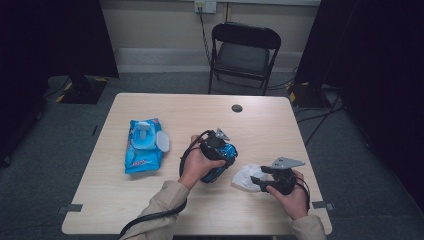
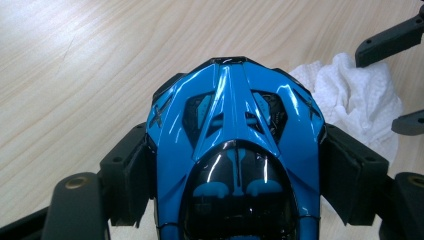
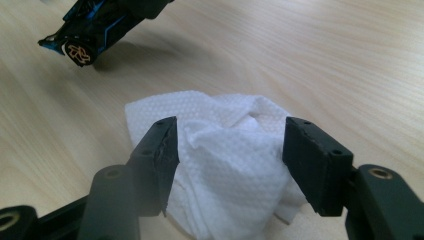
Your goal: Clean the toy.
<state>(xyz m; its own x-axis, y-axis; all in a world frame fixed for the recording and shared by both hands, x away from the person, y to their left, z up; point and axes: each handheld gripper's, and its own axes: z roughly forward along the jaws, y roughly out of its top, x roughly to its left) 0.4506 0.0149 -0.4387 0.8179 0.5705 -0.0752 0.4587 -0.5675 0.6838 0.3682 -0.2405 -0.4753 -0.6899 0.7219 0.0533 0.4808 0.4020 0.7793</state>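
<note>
A glossy blue and black toy car (image 2: 232, 120) sits clamped between the jaws of my left gripper (image 2: 235, 170), which press on its two sides. In the high view the left gripper (image 1: 220, 157) holds the car (image 1: 227, 152) tilted just above the table's middle. A crumpled white wipe (image 3: 225, 125) lies on the table to its right. My right gripper (image 3: 230, 160) stands open with one jaw on each side of the wipe, neither squeezing it. The high view shows the right gripper (image 1: 257, 181) at the wipe (image 1: 245, 176), near the front right of the table.
A blue pack of wet wipes (image 1: 144, 145) with its white lid flipped up lies at the left of the wooden table (image 1: 165, 107). A cable hole (image 1: 237, 108) is near the far edge. A black folding chair (image 1: 243, 52) stands behind the table.
</note>
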